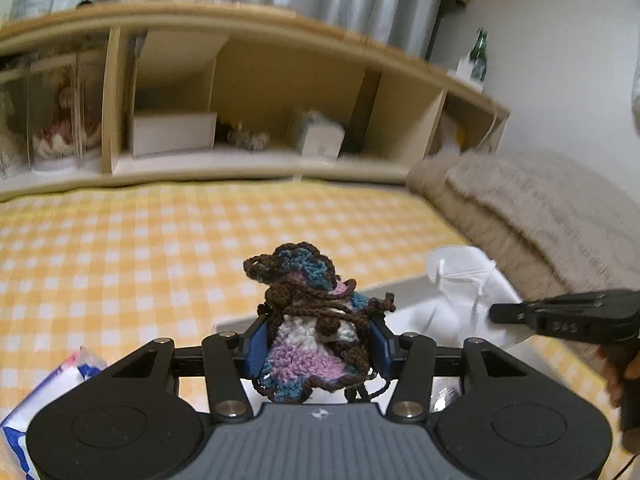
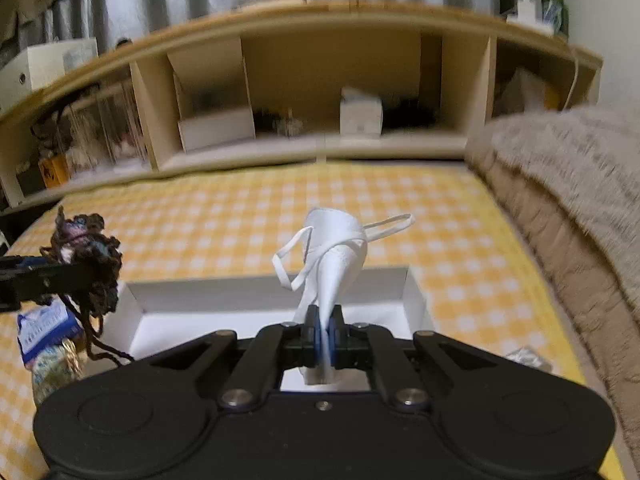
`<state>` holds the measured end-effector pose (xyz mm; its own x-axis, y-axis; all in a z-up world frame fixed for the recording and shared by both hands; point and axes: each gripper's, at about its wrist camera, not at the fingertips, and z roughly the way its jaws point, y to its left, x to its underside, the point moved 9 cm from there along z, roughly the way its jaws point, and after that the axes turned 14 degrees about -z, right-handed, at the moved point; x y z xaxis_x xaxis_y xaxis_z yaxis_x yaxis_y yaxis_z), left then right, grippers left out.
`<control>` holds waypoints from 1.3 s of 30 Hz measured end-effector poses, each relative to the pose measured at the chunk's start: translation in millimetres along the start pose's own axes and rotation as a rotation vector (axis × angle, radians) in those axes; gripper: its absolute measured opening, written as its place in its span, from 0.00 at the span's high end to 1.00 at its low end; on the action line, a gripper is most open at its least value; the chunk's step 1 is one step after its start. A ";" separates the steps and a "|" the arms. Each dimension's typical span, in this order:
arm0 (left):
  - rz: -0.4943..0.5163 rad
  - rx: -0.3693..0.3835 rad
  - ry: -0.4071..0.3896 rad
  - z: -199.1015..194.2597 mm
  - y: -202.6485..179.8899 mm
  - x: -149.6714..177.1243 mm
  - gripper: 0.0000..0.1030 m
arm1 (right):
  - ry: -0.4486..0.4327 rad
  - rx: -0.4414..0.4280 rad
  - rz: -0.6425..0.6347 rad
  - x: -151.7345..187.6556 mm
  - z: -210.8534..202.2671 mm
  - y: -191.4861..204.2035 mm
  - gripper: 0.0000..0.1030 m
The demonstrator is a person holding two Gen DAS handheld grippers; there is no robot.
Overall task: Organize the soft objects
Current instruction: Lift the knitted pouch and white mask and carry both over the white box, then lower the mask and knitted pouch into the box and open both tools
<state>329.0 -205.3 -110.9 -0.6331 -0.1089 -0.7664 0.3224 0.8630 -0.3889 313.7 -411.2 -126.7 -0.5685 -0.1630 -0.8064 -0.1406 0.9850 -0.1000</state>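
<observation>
Over checked yellow bedding, lumpy crocheted pouch (image 1: 316,332) (brown-corded); limp white mask (image 2: 340,256)

Lighting: dim, warm indoor, no glare. Blur: motion smear on shelf unit (image 1: 256,92) and blanket (image 2: 568,184) beyond the fingers. Sharpest: near gripper bodies. Edges: fisheye bowing, dark corner vignetting.

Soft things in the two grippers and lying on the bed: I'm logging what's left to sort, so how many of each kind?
Crocheted pouch, in the left gripper: 1
White face mask, in the right gripper: 1
Tissue pack, on the bed: 1
Beige blanket: 1
Total: 4
</observation>
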 end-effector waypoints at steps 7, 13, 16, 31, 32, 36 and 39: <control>0.050 -0.059 0.099 34.1 24.9 24.2 0.50 | 0.141 -0.009 -0.065 24.7 25.2 1.4 0.91; 0.060 -0.060 0.147 46.3 30.2 40.5 0.49 | 0.136 0.022 -0.070 23.1 18.5 -1.4 0.48; 0.062 -0.063 0.154 47.3 32.5 43.2 0.49 | 0.122 0.044 -0.027 19.5 13.8 -8.9 0.48; 0.107 -0.064 0.188 50.7 31.0 50.3 0.49 | 0.175 -0.072 0.263 56.8 -2.8 -25.7 0.55; 0.104 -0.061 0.191 50.8 30.9 50.3 0.49 | 0.180 -0.092 0.285 59.6 0.2 -22.7 0.55; 0.094 -0.056 0.199 49.9 30.8 50.7 0.49 | 0.229 -0.159 0.278 66.9 13.8 -3.0 0.56; 0.092 -0.054 0.200 48.9 31.2 50.6 0.49 | 0.239 -0.152 0.234 67.6 12.5 3.3 0.56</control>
<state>341.5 -208.0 -186.8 -0.7312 0.0669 -0.6788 0.3506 0.8905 -0.2899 285.0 -418.3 -188.8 -0.7703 0.0393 -0.6365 -0.0931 0.9805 0.1731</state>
